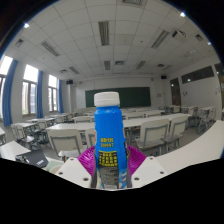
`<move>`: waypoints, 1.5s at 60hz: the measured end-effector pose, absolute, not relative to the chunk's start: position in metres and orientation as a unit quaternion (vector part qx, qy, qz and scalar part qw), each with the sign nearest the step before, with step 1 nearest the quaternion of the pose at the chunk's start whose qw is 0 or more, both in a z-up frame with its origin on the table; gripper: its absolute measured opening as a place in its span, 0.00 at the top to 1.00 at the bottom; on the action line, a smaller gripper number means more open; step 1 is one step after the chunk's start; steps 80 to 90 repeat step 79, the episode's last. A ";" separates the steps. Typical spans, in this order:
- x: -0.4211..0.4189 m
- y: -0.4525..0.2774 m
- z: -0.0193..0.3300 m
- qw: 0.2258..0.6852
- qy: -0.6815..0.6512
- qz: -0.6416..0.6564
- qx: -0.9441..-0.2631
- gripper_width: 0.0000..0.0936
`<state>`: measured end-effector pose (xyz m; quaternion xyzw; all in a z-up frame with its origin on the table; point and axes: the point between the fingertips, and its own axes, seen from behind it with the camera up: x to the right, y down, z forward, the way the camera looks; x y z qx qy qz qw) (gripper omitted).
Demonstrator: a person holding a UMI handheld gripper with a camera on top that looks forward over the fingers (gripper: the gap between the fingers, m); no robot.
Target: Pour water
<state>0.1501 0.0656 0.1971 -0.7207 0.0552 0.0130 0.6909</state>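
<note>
A blue plastic bottle with a white cap and a yellow label panel stands upright between my fingers. My gripper is shut on the bottle, with a magenta pad pressed on its left side and the other on its right. The bottle is held up well above the desks, and its lower part is hidden behind the gripper body. No cup or other vessel is in view.
This is a classroom with rows of white desks and chairs beyond the bottle. A green chalkboard hangs on the far wall. Windows line the left side. Ceiling light panels are overhead.
</note>
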 end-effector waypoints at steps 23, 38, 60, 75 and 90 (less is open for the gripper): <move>0.140 0.005 0.141 0.657 0.016 0.058 -0.752 0.58; 0.148 -0.038 0.153 0.631 -0.007 0.026 -0.775 0.10; 0.150 -0.269 0.184 0.646 -0.012 0.012 -0.763 0.09; 0.121 -0.381 0.172 0.642 0.010 0.099 -0.760 0.09; 0.124 -0.400 0.176 0.651 0.023 0.118 -0.750 0.09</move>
